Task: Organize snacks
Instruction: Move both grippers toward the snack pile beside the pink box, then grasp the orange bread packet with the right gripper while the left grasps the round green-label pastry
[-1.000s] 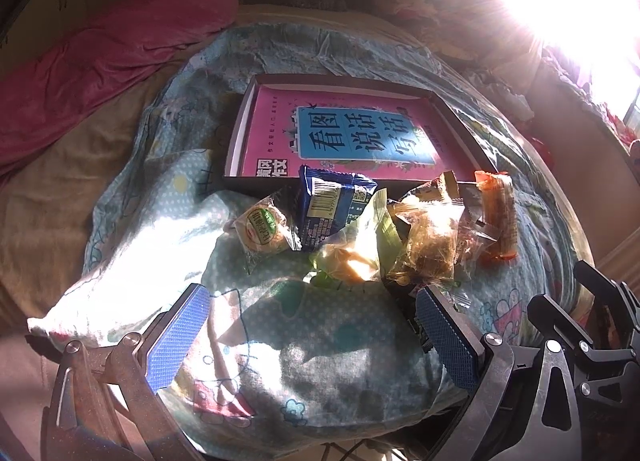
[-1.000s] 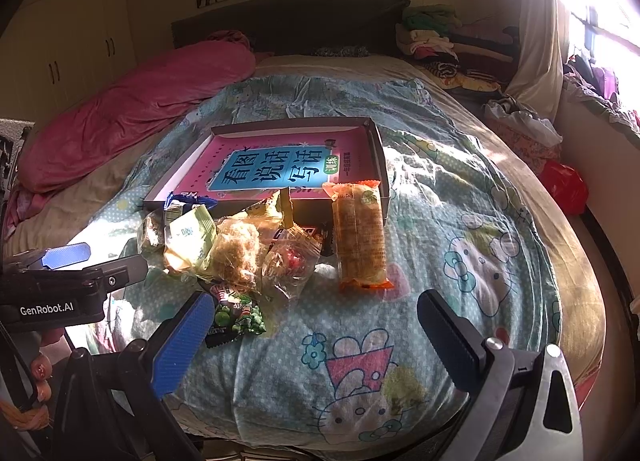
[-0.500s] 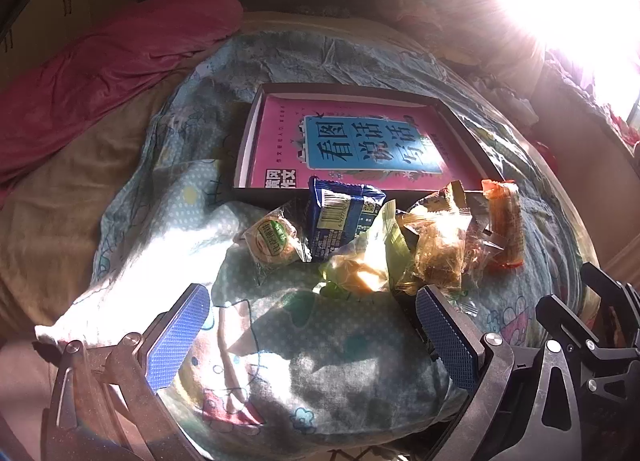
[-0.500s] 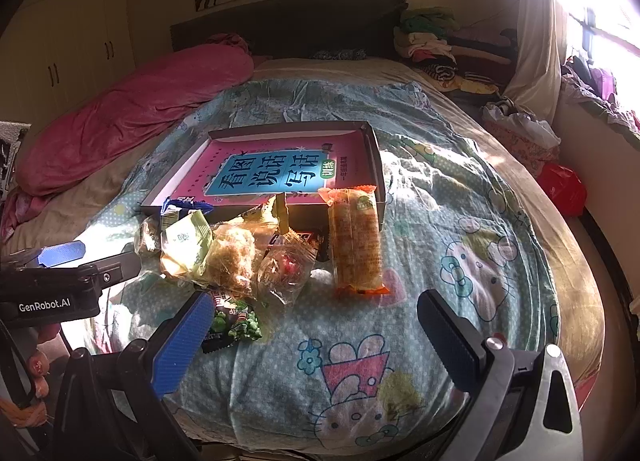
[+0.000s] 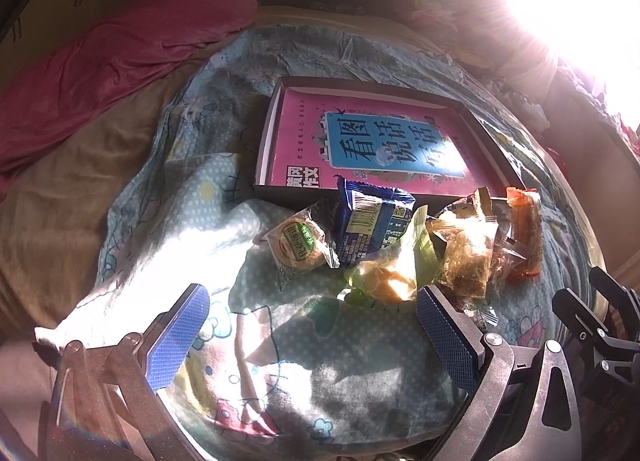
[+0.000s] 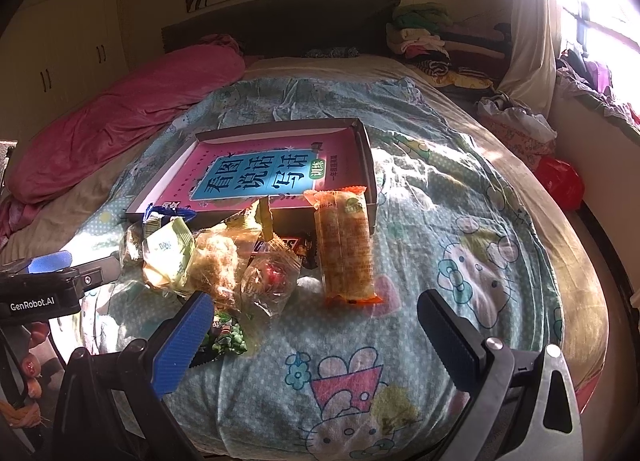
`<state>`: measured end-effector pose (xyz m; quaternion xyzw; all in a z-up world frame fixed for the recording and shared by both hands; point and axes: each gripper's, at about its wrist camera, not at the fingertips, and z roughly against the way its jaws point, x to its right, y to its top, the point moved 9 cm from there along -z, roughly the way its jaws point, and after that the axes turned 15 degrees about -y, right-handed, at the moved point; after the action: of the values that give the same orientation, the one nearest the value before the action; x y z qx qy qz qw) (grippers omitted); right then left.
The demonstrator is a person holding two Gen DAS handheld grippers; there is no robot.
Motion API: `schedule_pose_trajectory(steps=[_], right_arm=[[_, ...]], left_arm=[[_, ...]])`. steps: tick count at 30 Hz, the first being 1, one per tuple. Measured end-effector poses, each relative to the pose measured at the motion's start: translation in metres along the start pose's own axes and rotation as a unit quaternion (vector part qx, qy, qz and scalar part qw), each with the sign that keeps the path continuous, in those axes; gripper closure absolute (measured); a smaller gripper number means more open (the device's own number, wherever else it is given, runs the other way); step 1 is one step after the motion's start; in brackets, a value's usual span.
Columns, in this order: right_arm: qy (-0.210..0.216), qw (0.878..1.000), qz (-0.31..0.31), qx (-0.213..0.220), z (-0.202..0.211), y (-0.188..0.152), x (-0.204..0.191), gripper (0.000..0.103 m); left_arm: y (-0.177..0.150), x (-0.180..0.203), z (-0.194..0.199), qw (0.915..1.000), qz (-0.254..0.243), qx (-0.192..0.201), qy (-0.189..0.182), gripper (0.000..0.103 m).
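I have both grippers hovering over the near edge of the bed, above the cartoon-print quilt [image 6: 460, 229]. My left gripper [image 5: 312, 337] has its jaws spread wide with nothing between the blue pads; my right gripper [image 6: 316, 335] is equally wide open and empty.

The snacks lie in a loose heap on the quilt, pressed up against the near wall of a shallow dark box [image 6: 370, 165] that sits toward the middle of the bed. Inside the box lies a pink book [image 6: 264, 173] with a blue title panel.

From the left wrist view, a round biscuit in clear wrap [image 5: 298, 245] lies at the left end of the heap, touching a dark blue packet [image 5: 370, 225] that leans on the box wall. Beside that sits a pale green packet [image 5: 394, 265], then a clear bag of brownish snack [image 5: 464, 257].

From the right wrist view, a long orange-ended pack [image 6: 344, 245] lies at the right end of the heap, its far end resting against the box's near right corner. A chocolate bar [image 6: 280, 245] lies partly buried beside it, and a small green pea packet [image 6: 226, 333] lies nearest me, just beside my right gripper's left pad.

A pink duvet [image 6: 120, 129] is bunched along the bed's left edge.
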<state>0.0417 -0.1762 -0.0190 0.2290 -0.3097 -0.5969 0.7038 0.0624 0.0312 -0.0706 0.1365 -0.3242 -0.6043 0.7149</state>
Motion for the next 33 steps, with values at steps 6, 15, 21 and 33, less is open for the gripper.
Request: schedule_pose_trajectory(steps=[6,15,21,33], right_arm=[[0.0,1.0,-0.011,-0.012,-0.009,-0.003,0.005,0.0],[-0.006,0.999,-0.027,-0.022,-0.024,-0.002,0.016,0.0],[-0.019,0.999,-0.029,-0.012,-0.036,0.008,0.021,0.0],[-0.007,0.998,-0.049,-0.024,-0.053,0.013,0.028,0.0]], left_arm=[[-0.002,-0.017,-0.008,0.9997,0.022,-0.014,0.001,0.0],[0.001,-0.042,-0.016,0.9989,0.041,-0.02,0.007,0.0],[0.011,-0.058,-0.021,0.9986,0.049,-0.019,0.004,0.0],[0.012,-0.049,-0.051,0.9932,0.084,-0.051,-0.063,0.007]])
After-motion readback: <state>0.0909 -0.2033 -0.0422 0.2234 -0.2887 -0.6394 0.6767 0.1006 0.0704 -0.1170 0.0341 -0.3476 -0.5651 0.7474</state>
